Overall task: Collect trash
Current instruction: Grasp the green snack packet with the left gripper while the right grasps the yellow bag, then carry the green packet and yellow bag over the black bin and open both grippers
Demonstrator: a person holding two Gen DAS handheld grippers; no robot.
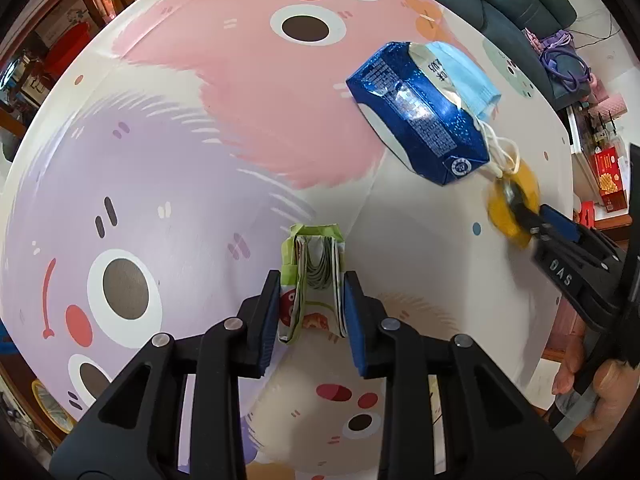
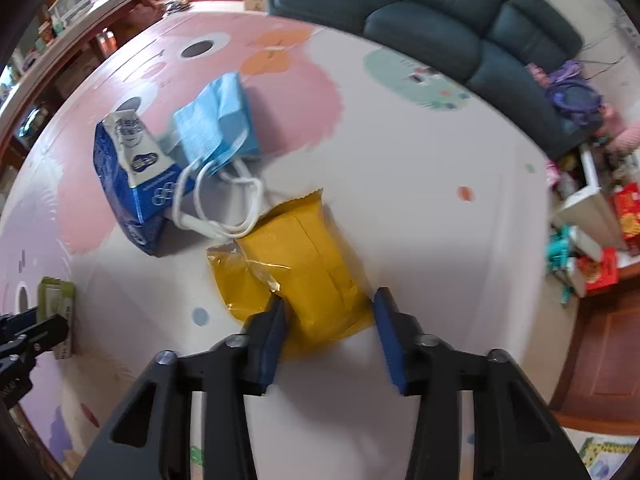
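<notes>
Cartoon play mat (image 1: pixel 160 168) on floor: left gripper (image 1: pixel 310 312) clamps green carton (image 1: pixel 312 280); right gripper (image 2: pixel 328 336) gapes around yellow wrapper (image 2: pixel 300 276) lying flat. Squeeze mid-packet, avoid mask loops (image 2: pixel 216 204).

A cartoon play mat (image 2: pixel 420 168) with pink, lilac and cream faces covered the floor. A dark sofa (image 2: pixel 432 12) stood along its far edge. Purple cords (image 2: pixel 576 96) lay beside the sofa's end, and red boxes (image 2: pixel 628 216) sat at the right.
</notes>
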